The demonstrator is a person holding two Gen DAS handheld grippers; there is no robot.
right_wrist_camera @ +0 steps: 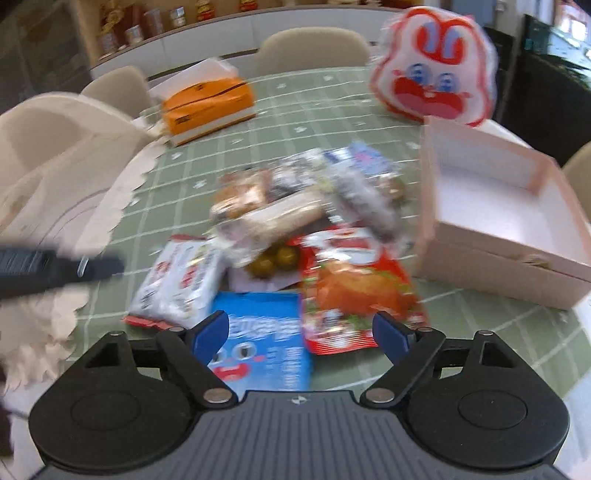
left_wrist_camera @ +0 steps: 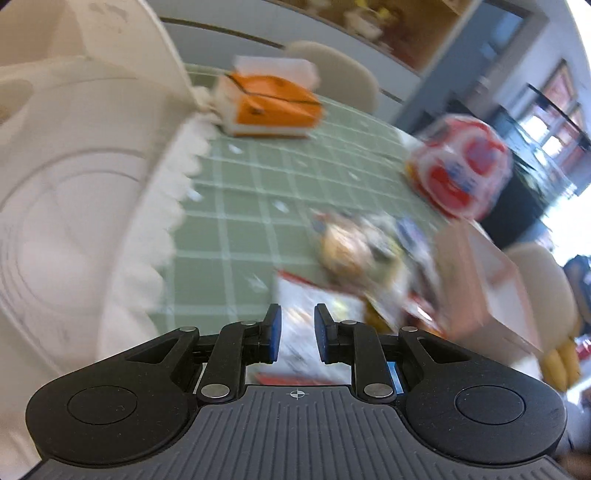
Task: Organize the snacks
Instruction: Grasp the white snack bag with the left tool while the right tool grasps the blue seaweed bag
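On the green checked tablecloth (right_wrist_camera: pixel 280 96), the empty pink box (right_wrist_camera: pixel 491 206) sits just right of the snack heap. The blue packet (right_wrist_camera: pixel 266 332), light, crinkly and slippery, suits an edge pinch. Right gripper (right_wrist_camera: pixel 301 328) spreads wide; left gripper (left_wrist_camera: pixel 297 332) narrowly parted, holding nothing.

Blurred heap of snack packets (right_wrist_camera: pixel 295 229) on green checked cloth, blue packet (right_wrist_camera: pixel 266 339) nearest, open pink box (right_wrist_camera: pixel 495 236) just beside

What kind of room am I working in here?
Most likely a home dining area: a table with a green checked tablecloth, cushioned beige chairs around it, and a shelf of jars along the wall behind. A pile of snack packets sits beside an open pink box.
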